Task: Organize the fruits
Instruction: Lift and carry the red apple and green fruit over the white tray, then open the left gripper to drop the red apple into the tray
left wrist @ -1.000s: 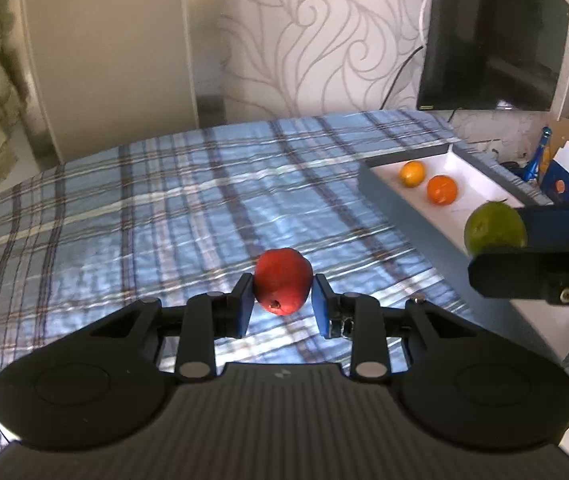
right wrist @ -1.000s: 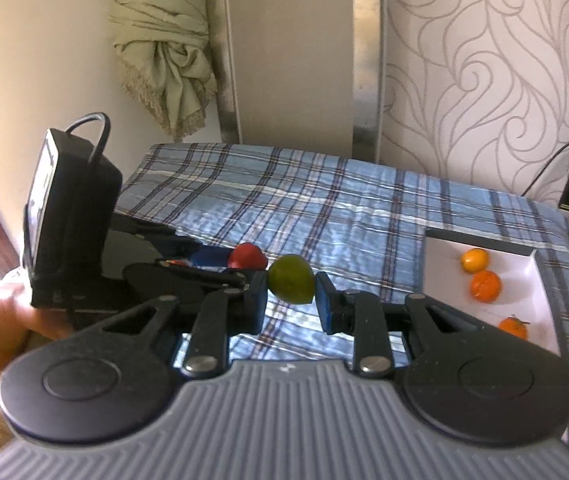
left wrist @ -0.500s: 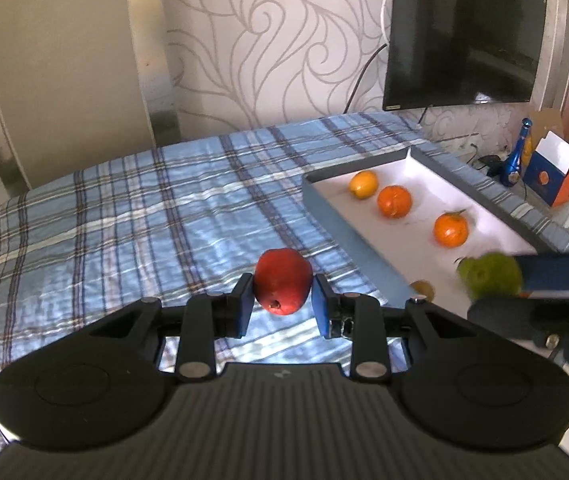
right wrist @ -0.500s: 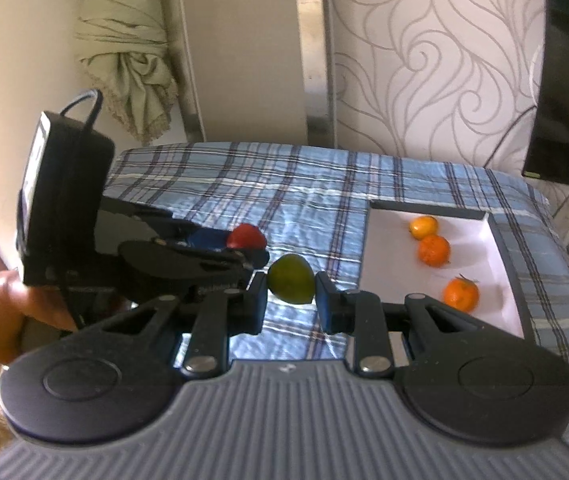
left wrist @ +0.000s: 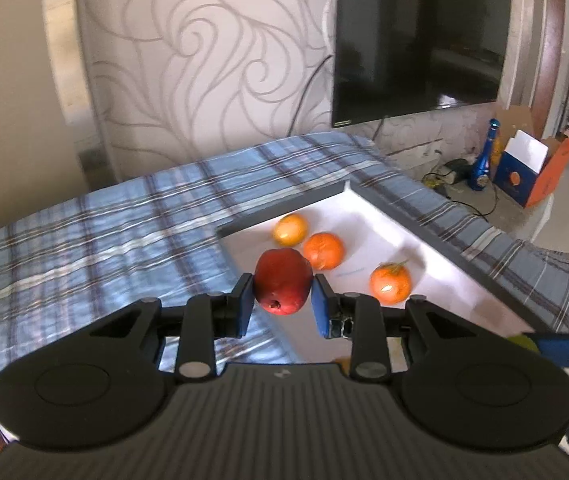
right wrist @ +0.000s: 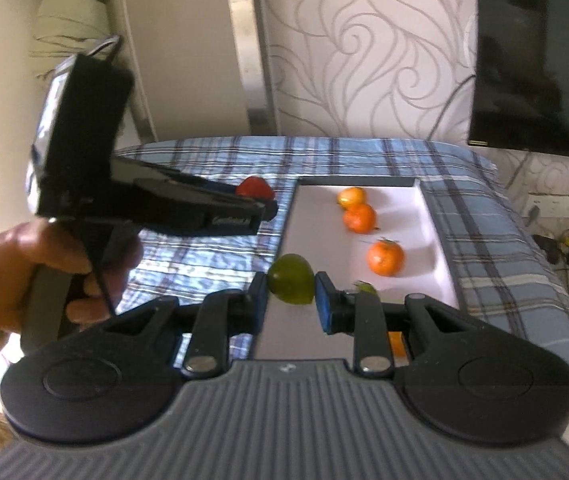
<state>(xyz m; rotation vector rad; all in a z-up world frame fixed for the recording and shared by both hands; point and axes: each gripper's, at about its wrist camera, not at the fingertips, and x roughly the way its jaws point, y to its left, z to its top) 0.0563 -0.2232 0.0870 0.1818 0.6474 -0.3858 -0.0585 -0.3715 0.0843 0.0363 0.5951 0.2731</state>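
Two hand-held grippers carry fruit toward a white tray (right wrist: pixel 434 216) lying on a plaid-covered bed (left wrist: pixel 104 240). Centre of the left wrist view: the left gripper (left wrist: pixel 283 300) has its jaws pinching a red fruit (left wrist: pixel 283 287), one blue pad on each flank, so that the fruit hangs clear of the bed, apparently over the tray's near corner. Centre of the right wrist view: the right gripper (right wrist: pixel 290 294) has its jaws pinching a green fruit (right wrist: pixel 290 279) in the same side-to-side hold, above the tray's left wall. Three orange fruits (right wrist: pixel 385 258) already lie in the tray at right of centre, which suggests it is the collecting place. A hand (right wrist: pixel 24 264) grips the left tool at the left of that frame.
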